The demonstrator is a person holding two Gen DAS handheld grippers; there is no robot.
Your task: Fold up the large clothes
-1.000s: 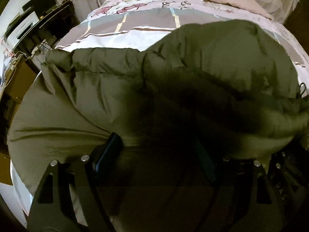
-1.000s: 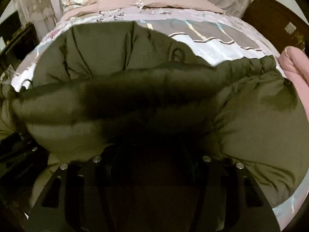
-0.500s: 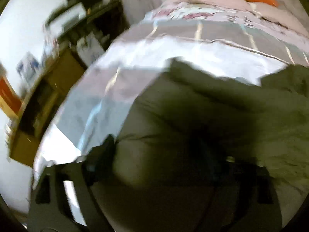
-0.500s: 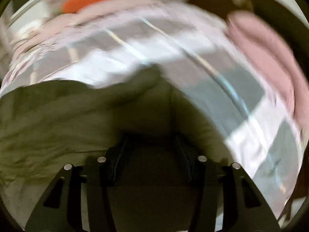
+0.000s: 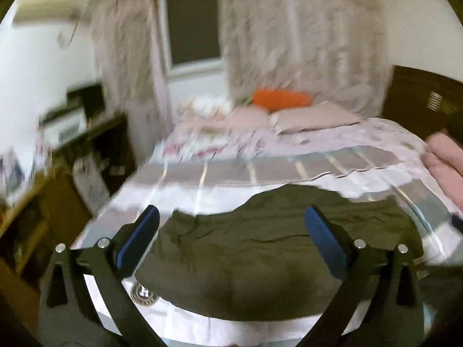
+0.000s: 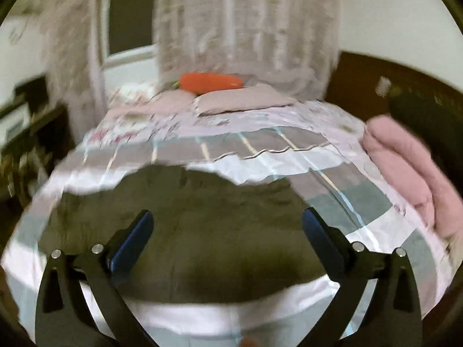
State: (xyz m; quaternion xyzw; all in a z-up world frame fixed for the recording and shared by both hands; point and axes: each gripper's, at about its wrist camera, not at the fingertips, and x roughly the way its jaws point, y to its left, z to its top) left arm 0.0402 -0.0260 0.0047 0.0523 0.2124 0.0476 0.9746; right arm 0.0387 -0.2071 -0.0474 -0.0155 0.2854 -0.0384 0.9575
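An olive-green padded jacket point(image 5: 275, 248) lies folded into a compact block on the near end of the bed, also visible in the right wrist view as the jacket point(image 6: 185, 225). My left gripper point(image 5: 231, 217) hovers above and in front of it, its jaws opening wide with nothing between the blue pads point(image 5: 136, 240). My right gripper point(image 6: 227, 219) hangs likewise above the jacket, jaws opening wide and empty, blue pads point(image 6: 321, 237) apart from the cloth. Both views are motion-blurred.
The bed point(image 5: 289, 170) has a striped grey, white and pink cover, pillows point(image 6: 237, 101) and an orange carrot cushion point(image 6: 211, 82) at the far end. A folded pink garment point(image 6: 411, 167) lies at the right edge. Dark furniture point(image 5: 95, 144) stands left; curtains point(image 5: 289, 29) and a window are behind.
Both grippers let go of the jacket, opened wide and rose back and up. The jacket now lies flat on the bed below them, and the room's far wall has come into view.
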